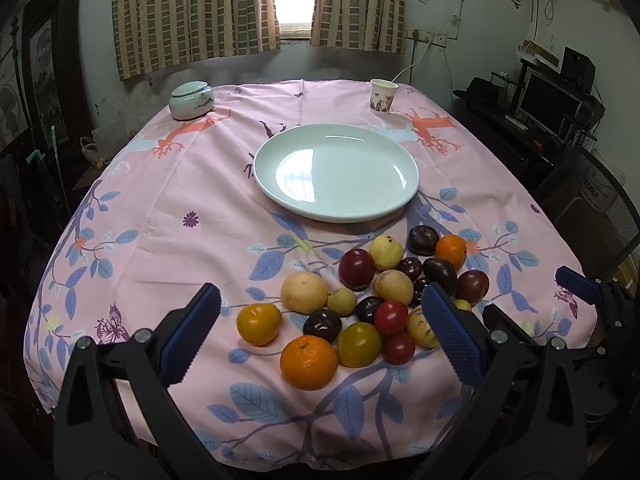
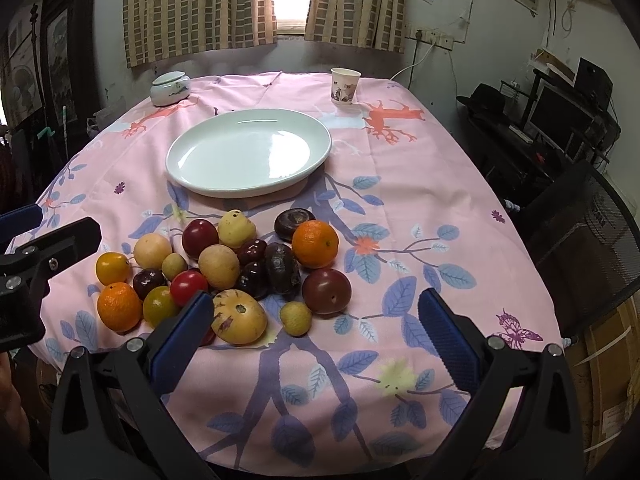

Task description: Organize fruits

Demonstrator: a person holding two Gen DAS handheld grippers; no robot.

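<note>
Left gripper (image 1: 320, 334) spread wide over fruit pile (image 1: 376, 300) (plate (image 1: 280, 152) beyond).

The tablecloth (image 1: 192, 184) is pink, printed with blue-grey leaves, purple branches, small purple flowers, butterflies and coral-red tree shapes. The plate (image 1: 280, 152) is plain glossy white. Among the fruits, one orange (image 1: 309, 362) is bright orange, a tomato (image 1: 391, 317) is red, a plum (image 1: 357, 269) is dark red, and a pale yellow melon (image 2: 239, 317) carries purple streaks. The lidded jar (image 1: 191, 100) is white with a faint painted motif; the paper cup (image 1: 383, 96) is white with a floral print. The curtains (image 1: 192, 12) show brown-and-tan checks. Both grippers have black arms with blue pads (image 1: 452, 332).
</note>
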